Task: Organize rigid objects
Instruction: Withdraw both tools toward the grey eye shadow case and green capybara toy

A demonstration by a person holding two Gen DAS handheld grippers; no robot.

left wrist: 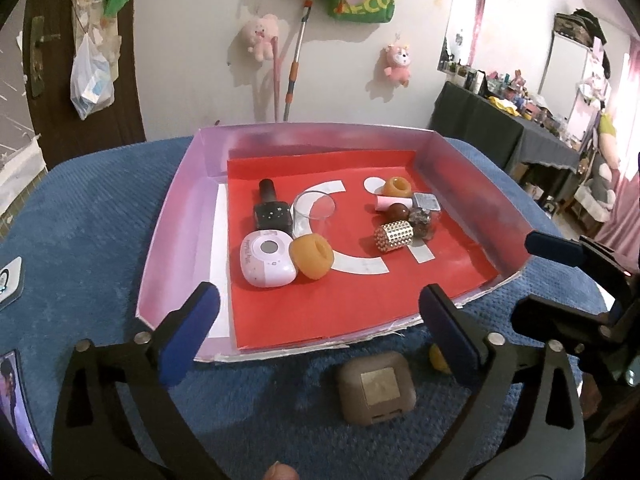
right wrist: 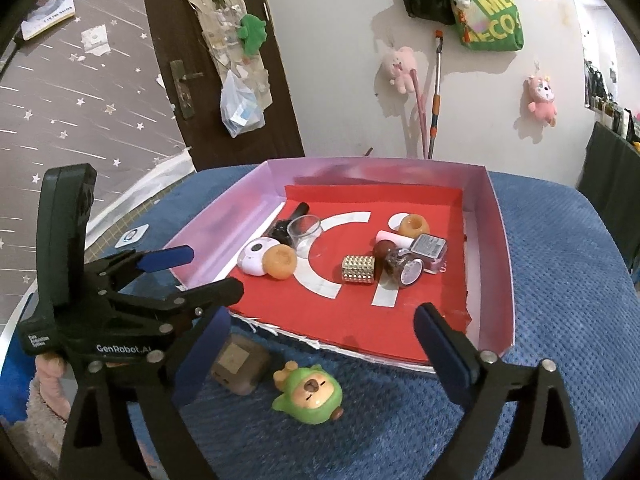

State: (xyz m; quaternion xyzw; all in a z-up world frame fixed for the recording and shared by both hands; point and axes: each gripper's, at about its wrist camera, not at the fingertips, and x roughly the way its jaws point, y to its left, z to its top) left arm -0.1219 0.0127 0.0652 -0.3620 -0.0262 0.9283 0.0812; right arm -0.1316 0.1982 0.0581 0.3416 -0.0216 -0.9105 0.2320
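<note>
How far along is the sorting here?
Mostly done: the tray already holds two clusters, a left one around the glass and a right one around the studded cylinder. Nothing is in hand; both jaws stand open and empty. Left on the cloth: the brown case and green toy.

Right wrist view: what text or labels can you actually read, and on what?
"GenRobot.AI": white print on the left hand-held gripper.
"ME" over "ECO": cut-off yellow letters on the green bag on the wall.
Unreadable: small white label on that gripper's body, sticker on the square bottle, print on the white device.
</note>
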